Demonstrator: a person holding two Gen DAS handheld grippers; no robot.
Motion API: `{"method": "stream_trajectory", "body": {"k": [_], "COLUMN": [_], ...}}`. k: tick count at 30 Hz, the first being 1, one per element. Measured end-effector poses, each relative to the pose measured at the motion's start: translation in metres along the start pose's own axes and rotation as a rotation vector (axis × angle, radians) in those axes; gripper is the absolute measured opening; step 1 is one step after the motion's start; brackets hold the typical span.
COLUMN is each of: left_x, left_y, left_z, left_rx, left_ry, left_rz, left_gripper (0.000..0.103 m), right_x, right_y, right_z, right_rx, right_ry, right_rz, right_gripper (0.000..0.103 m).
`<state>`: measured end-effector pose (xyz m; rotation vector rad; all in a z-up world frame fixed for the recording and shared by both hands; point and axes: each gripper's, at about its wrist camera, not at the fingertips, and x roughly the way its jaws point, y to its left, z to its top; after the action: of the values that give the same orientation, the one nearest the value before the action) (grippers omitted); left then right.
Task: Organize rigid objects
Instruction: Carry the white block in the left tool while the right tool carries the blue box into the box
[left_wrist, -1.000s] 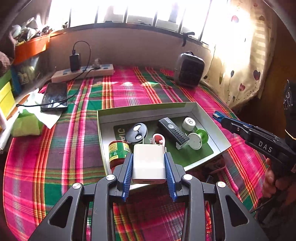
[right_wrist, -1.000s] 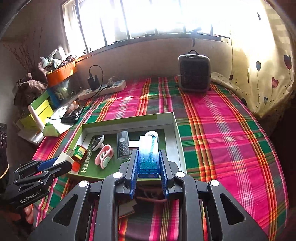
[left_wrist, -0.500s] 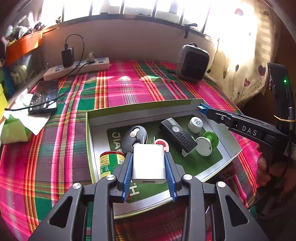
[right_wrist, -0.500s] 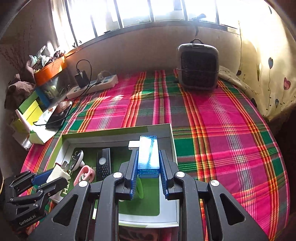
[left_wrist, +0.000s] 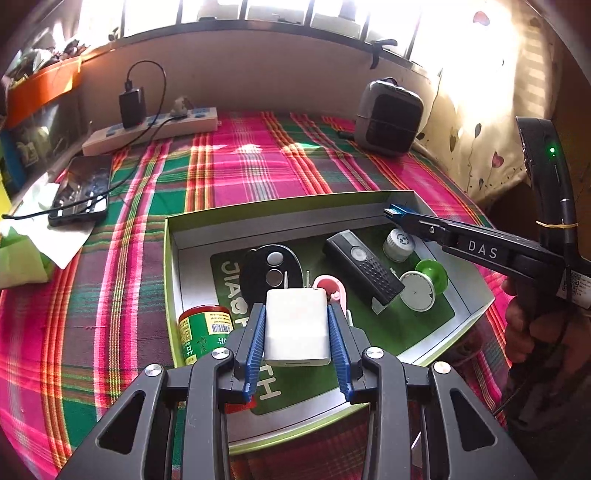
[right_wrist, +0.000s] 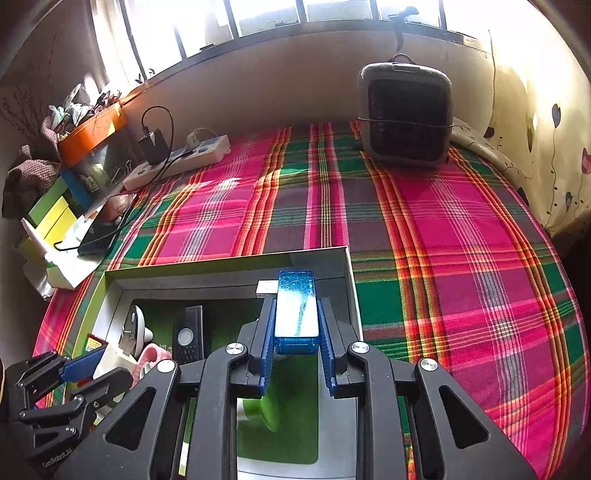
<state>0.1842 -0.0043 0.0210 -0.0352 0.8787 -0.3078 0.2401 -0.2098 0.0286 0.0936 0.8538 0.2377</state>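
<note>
Since a second ago both grippers have moved forward over the box: the left gripper, which hung at the near wall, now holds its white charger above the green mat inside, and the right gripper, earlier over the near half, has carried its blue stick up to the far right corner. Both pinches are unchanged, blue ribbed pads pressed against the charger's flat sides and the other pair tight on the stick's long sides. The charger is a smooth, rounded white block, its two metal prongs pointing away from the camera toward the far wall. The stick is a translucent blue plastic slab with a glossy, faintly pebbled top; its long axis runs straight ahead between the fingers toward the far wall, and a small silver metal plug juts from its far end to the left. The box is shallow cardboard, grey inside with a lime rim, lying on a pink and green plaid cloth. In it lie a matte black remote, set diagonally, a black oval fob, a pink piece, a green-labelled can on its side, a ridged white cap and a white and green disc.
</note>
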Motion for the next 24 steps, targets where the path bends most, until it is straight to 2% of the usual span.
{"method": "stream_trajectory", "body": {"k": [24], "left_x": [0.0026], "left_y": [-0.0006], "left_z": [-0.001], "left_rx": [0.001], "left_ry": [0.009], "left_rz": [-0.01], "left_gripper": [0.032], "right_x": [0.0072], "right_y": [-0.0039], "right_z": [-0.0024], "right_rx": [0.032], "right_ry": [0.004], "right_rz": [0.035], "right_gripper": [0.023]}}
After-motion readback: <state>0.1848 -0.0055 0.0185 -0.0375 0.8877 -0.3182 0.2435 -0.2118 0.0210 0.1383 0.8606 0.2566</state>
